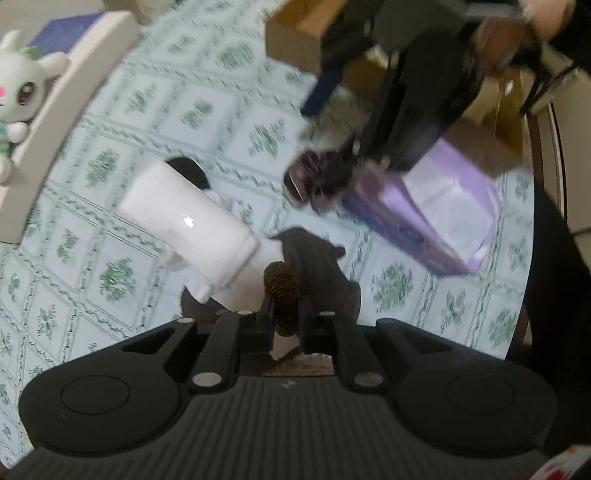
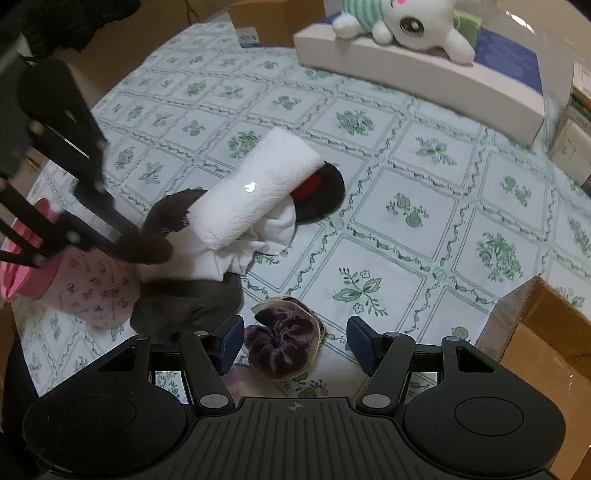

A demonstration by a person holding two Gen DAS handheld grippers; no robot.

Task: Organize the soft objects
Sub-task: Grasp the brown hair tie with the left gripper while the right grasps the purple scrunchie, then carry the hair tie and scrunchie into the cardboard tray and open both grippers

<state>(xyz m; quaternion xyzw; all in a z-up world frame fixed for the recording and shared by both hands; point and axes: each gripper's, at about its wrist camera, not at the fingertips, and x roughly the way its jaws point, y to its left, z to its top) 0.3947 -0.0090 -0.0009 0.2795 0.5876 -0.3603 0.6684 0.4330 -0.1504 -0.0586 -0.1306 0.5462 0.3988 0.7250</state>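
Note:
My left gripper (image 1: 286, 310) points straight down and is shut on a brown fuzzy hair tie (image 1: 282, 284), held just above a dark grey cloth (image 1: 321, 269). The right wrist view shows the same left gripper (image 2: 135, 240) with the brown tie (image 2: 151, 249) beside a pink printed bag (image 2: 77, 284). My right gripper (image 2: 297, 343) is open. A purple velvet scrunchie (image 2: 282, 345) lies between its fingers, clear of both pads. A white paper roll (image 2: 258, 188) lies across a white cloth (image 2: 275, 229) and a black and red item (image 2: 325, 192).
A white bunny plush (image 2: 410, 26) lies in a white tray (image 2: 406, 70) at the table's far side. A lilac bag (image 1: 443, 206) sits near the right gripper. Cardboard boxes (image 2: 546, 332) stand off the table's edges. The floral tablecloth (image 2: 406, 206) covers the table.

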